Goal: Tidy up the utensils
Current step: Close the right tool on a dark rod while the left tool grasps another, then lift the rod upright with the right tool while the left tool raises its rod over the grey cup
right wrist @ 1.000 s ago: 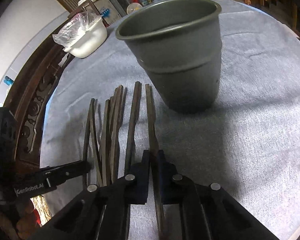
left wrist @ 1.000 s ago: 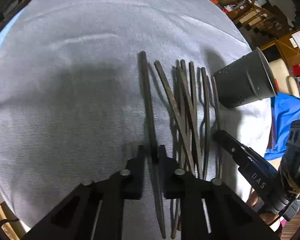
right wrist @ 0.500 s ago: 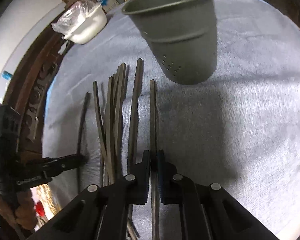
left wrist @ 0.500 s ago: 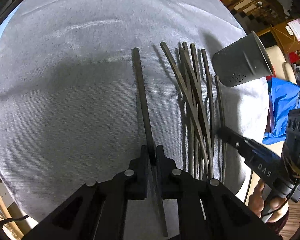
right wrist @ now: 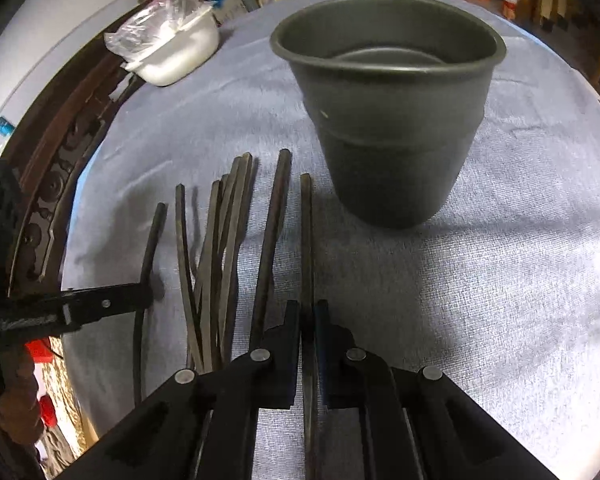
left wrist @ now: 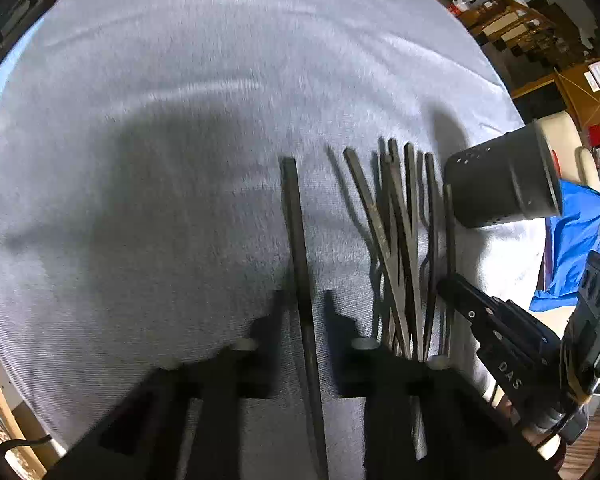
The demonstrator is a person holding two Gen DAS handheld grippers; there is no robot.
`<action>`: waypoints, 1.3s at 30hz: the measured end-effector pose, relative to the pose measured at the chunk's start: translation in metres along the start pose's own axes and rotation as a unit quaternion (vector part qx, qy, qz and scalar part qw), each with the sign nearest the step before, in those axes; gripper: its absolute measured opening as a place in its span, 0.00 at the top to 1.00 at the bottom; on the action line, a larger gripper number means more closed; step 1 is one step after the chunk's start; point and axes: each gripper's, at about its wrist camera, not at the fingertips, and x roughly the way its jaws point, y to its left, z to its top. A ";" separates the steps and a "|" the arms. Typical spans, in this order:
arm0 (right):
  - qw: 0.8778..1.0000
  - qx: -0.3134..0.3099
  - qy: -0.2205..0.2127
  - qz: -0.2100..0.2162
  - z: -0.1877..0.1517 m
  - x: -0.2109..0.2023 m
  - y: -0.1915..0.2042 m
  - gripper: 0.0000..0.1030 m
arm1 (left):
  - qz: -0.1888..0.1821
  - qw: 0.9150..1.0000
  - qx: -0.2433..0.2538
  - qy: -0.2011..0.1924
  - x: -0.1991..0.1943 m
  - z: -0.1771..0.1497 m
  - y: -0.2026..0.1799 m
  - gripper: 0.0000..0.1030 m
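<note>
Left gripper (left wrist: 302, 308) newly open around forward-pointing chopstick (left wrist: 296, 232).

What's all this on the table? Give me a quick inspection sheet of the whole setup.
Surface: grey cloth over a round table.
Job's things: upright dark cup; loose chopsticks beside it.
Clutter: white bowl holding a plastic bag.
Grippers: left gripper open around the lone chopstick; right gripper shut on the end chopstick.
Cables: thin black lead at the table edge.
Surroundings: cluttered shelves, blue fabric, carved wood.
</note>
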 end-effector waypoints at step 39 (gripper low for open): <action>0.998 -0.022 -0.036 0.056 0.009 -0.022 0.004 0.89 | -0.003 0.980 0.029 -0.198 -0.115 -0.058 -0.026 0.93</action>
